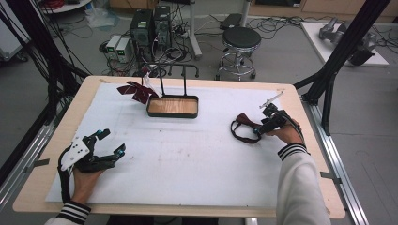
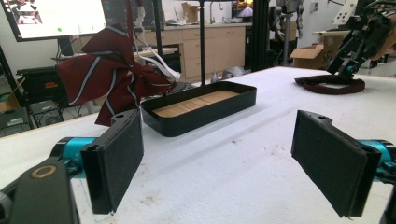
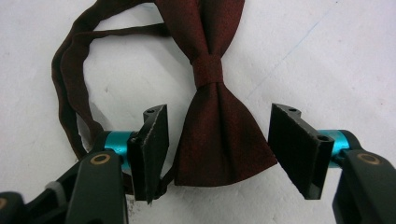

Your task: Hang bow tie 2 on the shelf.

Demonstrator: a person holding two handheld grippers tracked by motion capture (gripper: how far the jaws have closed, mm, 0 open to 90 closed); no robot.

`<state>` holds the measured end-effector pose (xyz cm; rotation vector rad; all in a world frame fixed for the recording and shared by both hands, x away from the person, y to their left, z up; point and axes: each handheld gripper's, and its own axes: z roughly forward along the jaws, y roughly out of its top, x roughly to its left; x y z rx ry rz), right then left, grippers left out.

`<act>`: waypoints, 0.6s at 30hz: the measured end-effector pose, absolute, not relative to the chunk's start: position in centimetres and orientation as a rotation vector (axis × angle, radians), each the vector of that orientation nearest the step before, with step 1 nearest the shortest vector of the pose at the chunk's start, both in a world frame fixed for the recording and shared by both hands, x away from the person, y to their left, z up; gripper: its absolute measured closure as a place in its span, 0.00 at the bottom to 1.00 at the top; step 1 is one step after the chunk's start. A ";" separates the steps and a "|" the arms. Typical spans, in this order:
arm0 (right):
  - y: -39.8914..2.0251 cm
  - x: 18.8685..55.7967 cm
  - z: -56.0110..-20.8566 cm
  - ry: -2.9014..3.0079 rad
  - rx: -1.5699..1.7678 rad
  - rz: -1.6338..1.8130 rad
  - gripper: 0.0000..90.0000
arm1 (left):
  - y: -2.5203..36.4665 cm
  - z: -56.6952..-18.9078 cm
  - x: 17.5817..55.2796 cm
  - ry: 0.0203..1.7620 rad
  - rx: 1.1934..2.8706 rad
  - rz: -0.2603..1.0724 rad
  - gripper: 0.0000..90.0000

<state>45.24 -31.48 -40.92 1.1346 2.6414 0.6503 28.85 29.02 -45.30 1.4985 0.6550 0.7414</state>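
One plain bow tie (image 3: pixel 219 116) flat on table's right side, wing between your right gripper (image 3: pixel 217 149) pads, half-closed, not yet pinching. Lift and carry remain. Striped tie (image 2: pixel 109 77) sits beside tray (image 2: pixel 201 116). Left gripper (image 2: pixel 229 163) wide, idle.

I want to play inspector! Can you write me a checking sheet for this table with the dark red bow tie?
Surface: white sheet on a wooden table, faint smudges.
Job's things: plain bow tie lying flat, strap looped beside it.
Clutter: striped bow tie hanging by the black tray with a wooden floor.
Grippers: right gripper straddles one wing of the plain bow tie, pads not pressing; left gripper wide open, holding nothing.
Cables: many on the floor behind the table.
Surroundings: stool, computer towers.
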 end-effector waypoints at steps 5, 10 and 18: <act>-31.3 45.4 -41.3 2.656 1.148 0.610 0.48 | 29.1 -45.3 28.9 0.662 1.495 0.739 0.19; -31.2 45.5 -41.3 2.661 1.136 0.593 0.58 | 29.1 -45.3 28.9 0.666 1.492 0.737 0.19; -31.0 45.5 -41.2 2.646 1.116 0.506 0.89 | 29.1 -45.3 28.9 0.669 1.487 0.736 0.19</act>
